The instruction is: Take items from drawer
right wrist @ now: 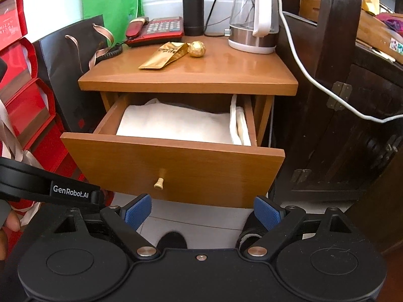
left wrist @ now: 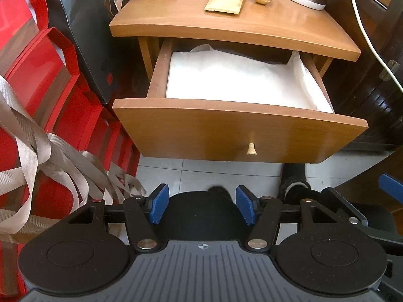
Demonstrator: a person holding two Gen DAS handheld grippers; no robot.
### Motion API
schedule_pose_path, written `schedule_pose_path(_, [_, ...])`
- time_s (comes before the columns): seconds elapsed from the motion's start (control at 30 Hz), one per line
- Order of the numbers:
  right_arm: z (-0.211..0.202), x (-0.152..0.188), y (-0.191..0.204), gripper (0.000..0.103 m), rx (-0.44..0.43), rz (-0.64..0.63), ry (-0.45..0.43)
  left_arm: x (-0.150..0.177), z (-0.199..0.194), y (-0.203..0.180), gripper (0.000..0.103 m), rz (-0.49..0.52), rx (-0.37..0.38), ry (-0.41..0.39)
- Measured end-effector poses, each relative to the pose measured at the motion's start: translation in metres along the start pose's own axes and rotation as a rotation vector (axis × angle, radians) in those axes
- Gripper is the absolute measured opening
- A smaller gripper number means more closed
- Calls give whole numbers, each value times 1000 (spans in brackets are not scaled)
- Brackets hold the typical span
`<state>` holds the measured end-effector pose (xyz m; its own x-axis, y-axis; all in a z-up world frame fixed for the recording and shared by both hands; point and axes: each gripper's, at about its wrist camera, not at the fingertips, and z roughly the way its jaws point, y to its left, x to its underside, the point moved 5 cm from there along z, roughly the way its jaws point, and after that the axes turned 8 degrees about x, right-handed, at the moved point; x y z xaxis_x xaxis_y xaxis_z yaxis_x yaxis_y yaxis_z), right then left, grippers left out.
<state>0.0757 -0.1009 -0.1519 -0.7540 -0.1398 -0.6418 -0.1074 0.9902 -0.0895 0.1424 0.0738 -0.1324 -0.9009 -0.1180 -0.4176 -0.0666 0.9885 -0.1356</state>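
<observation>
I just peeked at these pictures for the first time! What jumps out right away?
The open wooden drawer in the middle, stuffed with white cloth. On the nightstand top above sit a shiny gold ball, a gold packet and a red telephone. Bright red boxes stack up at left.

Drawer (right wrist: 173, 166): pulled out, open from above; white cloth (right wrist: 176, 125) fills it. Tabletop (right wrist: 189, 80) overhangs the rear. Red boxes (right wrist: 27, 115) crowd the left, dark cabinet (right wrist: 340, 138) the right. Front approach over floor (right wrist: 201, 221) free.
</observation>
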Motion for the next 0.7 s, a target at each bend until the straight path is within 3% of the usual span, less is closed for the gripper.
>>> schedule_pose_path(0.7, [19, -3, -1, 87, 0, 2, 27, -15, 29, -7, 62, 32, -4, 38])
